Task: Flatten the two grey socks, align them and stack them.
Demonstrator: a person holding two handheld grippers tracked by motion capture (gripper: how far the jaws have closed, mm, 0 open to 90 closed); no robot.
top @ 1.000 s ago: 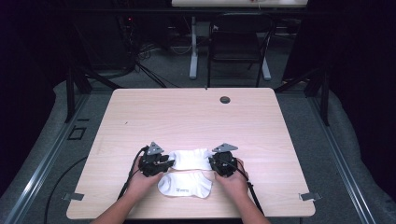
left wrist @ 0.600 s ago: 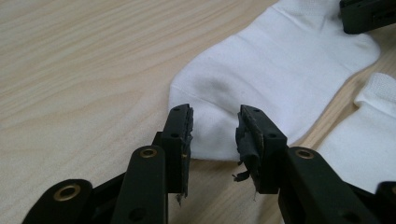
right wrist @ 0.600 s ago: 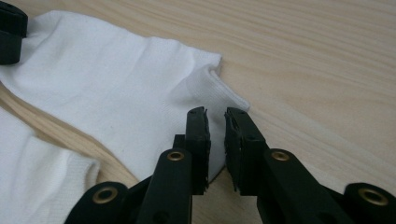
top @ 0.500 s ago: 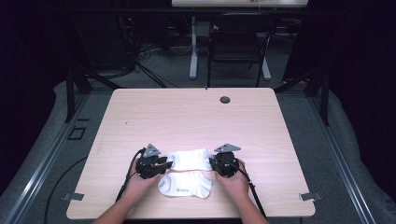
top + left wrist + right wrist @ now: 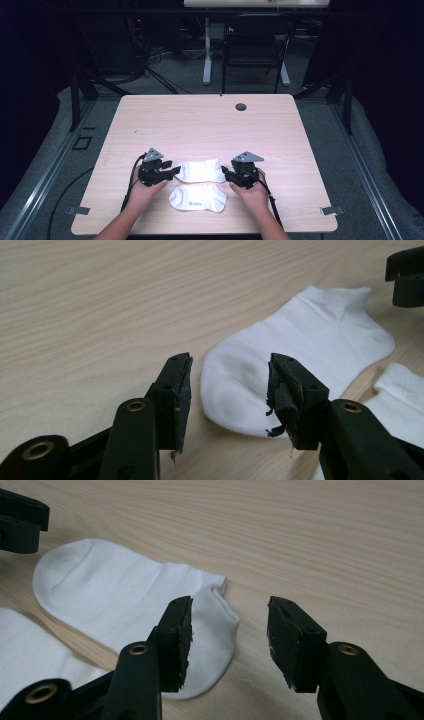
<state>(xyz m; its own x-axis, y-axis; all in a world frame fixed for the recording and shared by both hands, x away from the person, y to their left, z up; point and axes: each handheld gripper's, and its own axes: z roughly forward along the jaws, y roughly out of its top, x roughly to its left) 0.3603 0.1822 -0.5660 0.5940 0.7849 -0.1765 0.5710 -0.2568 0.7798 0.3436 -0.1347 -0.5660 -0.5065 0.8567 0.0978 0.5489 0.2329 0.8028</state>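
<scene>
White cotton, 2 socks flat near the table's (image 5: 150,120) near edge — the far sock (image 5: 201,170) just released, left gripper (image 5: 172,172) and right gripper (image 5: 226,173) both gaping after opening, empty — next, probably the near sock (image 5: 197,198).

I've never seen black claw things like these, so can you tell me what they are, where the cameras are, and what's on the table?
A person's hands hold two squeeze tools called grippers: the left gripper and the right gripper. One camera looks down from above. A small camera rides on each gripper and looks along its black jaws. On the wooden table lie two white socks: the far sock, stretched flat between the grippers, and the near sock. Both grippers' jaws have just been opening. They're open now, holding nothing.
</scene>
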